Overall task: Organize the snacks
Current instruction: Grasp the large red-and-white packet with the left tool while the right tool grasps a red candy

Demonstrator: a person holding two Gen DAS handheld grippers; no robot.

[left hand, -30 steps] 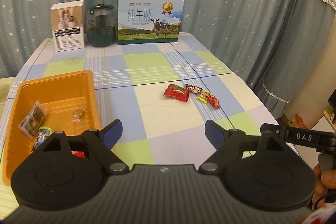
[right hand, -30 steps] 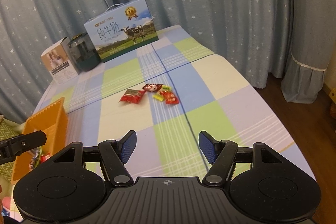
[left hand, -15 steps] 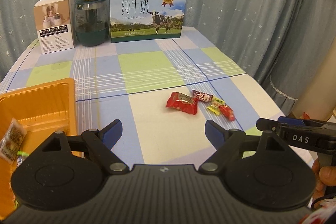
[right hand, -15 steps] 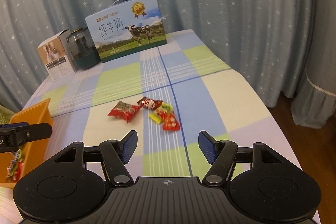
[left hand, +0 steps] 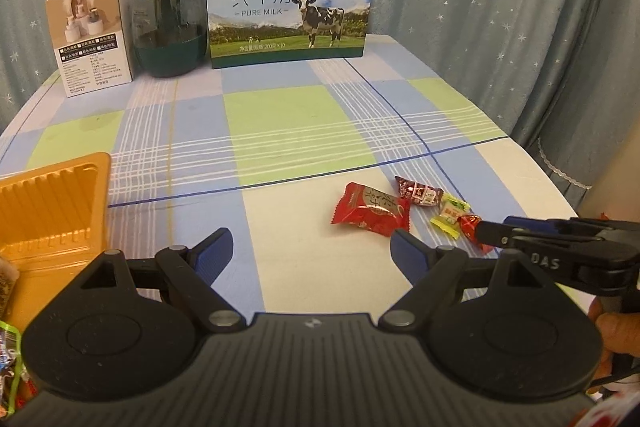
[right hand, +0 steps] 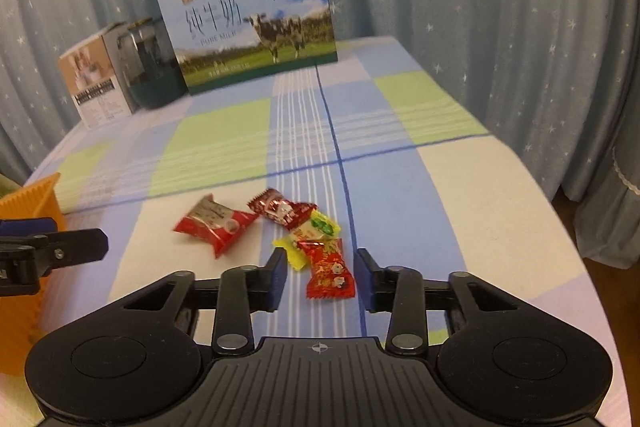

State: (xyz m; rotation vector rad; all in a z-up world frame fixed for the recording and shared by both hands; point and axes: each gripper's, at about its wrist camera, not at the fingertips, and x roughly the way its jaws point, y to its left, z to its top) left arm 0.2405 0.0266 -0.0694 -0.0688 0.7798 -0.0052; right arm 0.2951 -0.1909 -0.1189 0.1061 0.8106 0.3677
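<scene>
Several wrapped snacks lie together on the checked tablecloth: a large red packet (left hand: pixel 370 209), a dark red candy (left hand: pixel 418 190), a yellow-green candy (left hand: pixel 450 213) and a small red candy (right hand: pixel 329 267). My right gripper (right hand: pixel 322 278) is open, its jaws standing on either side of the small red candy, low over the table. It also shows in the left wrist view (left hand: pixel 520 235). My left gripper (left hand: pixel 310 251) is open and empty, beside the orange tray (left hand: pixel 52 211) that holds a few snacks at its near end.
A milk carton box (left hand: pixel 290 1), a dark green jar (left hand: pixel 170 29) and a small white box (left hand: pixel 92 33) stand along the table's far edge. Starry curtains hang behind and to the right. The table's right edge drops off near the snacks.
My right gripper has moved forward and down to the snack cluster and its jaws have narrowed around the small red candy. My left gripper has shifted right, away from the tray.
</scene>
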